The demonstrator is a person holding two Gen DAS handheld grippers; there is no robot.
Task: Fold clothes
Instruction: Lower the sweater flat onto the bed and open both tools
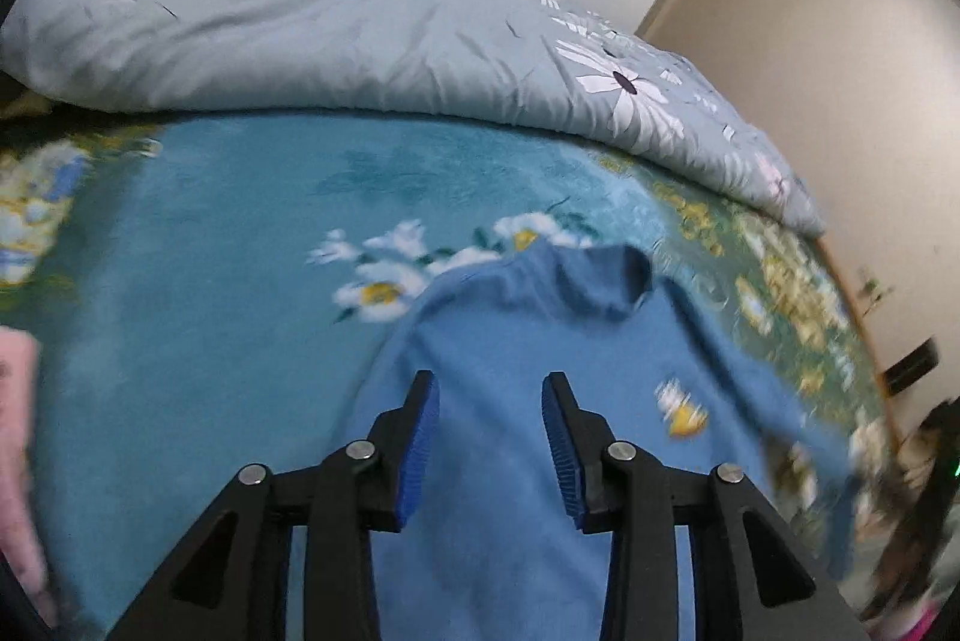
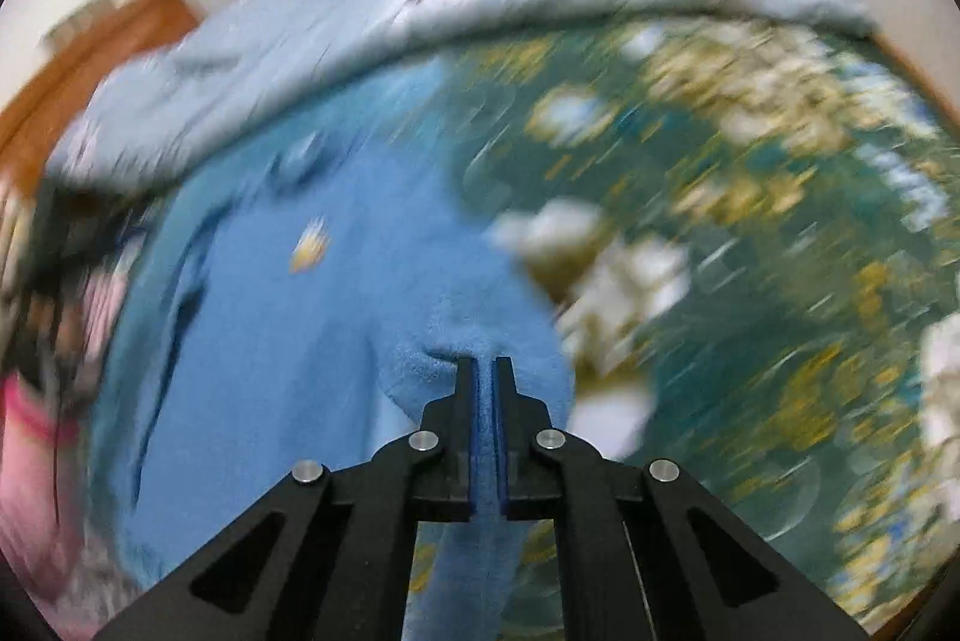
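- Left wrist view: blue sweater (image 1: 540, 353) spread flat on bed's floral blanket (image 1: 210, 233), collar (image 1: 600, 281) at far end, hem out of sight at near edge under camera.
- Long axis near-to-far, tilted slightly toward right; small yellow-and-white emblem (image 1: 681, 410) on chest, right of centre line.
- Left hand-held gripper (image 1: 491, 452) directly over sweater body, jaws wide apart, nothing between blue pads (image 1: 420, 452); whether touching cloth or just above it, cannot tell.
- Pale grey quilt (image 1: 360, 23) heaped along far side of bed, well apart from sweater.
- Pink cloth (image 1: 18, 431) at left edge, separate from sweater.
- Right wrist view, heavily blurred: right hand-held gripper (image 2: 485, 371) closed tight on pinch of blue sweater (image 2: 288, 341), cloth puckered and drawn up at fingertips (image 2: 465, 371).
- Pinched point apparently at sweater's right edge, likely sleeve or side seam; blanket (image 2: 750, 281) bare just right of it, sweater body and emblem (image 2: 309, 245) left and farther.
- Judgement: fold in hand probably right side carried leftward across body, so travel lies left from right grip, crosswise to long axis.
- Judgement: left hand-held gripper nearer sweater's middle, well placed to pin body or take left side next.
- Risk, as judgement: thick knit bunching at fold line if body left unpinned.
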